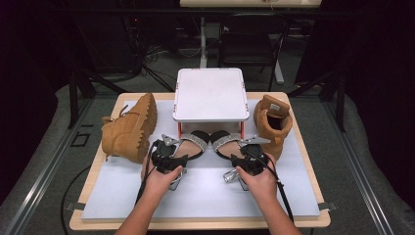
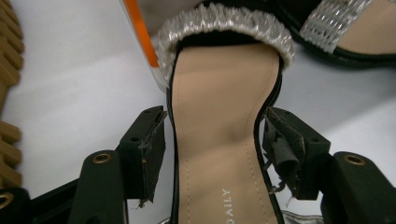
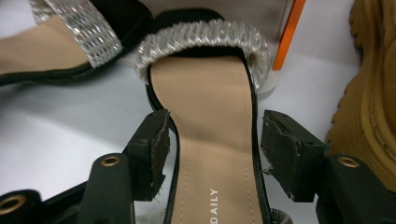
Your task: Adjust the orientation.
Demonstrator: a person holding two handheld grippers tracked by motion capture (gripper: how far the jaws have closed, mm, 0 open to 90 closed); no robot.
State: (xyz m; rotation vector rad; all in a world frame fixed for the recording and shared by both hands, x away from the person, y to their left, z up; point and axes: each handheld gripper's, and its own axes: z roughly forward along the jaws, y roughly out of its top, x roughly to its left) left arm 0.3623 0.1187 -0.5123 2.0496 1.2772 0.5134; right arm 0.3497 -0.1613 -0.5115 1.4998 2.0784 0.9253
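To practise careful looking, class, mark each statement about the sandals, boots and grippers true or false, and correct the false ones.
1. The left gripper has a sandal between its jaws. True.
2. The right gripper is clamped tight on its sandal. False: gaps show beside both pads, so it is open.
3. Both boots stand upright. False: the left boot lies on its side; the right boot stands.
4. The white shelf stands between the boots. True.
5. The sandal straps are plain brown. False: they are sparkly silver.
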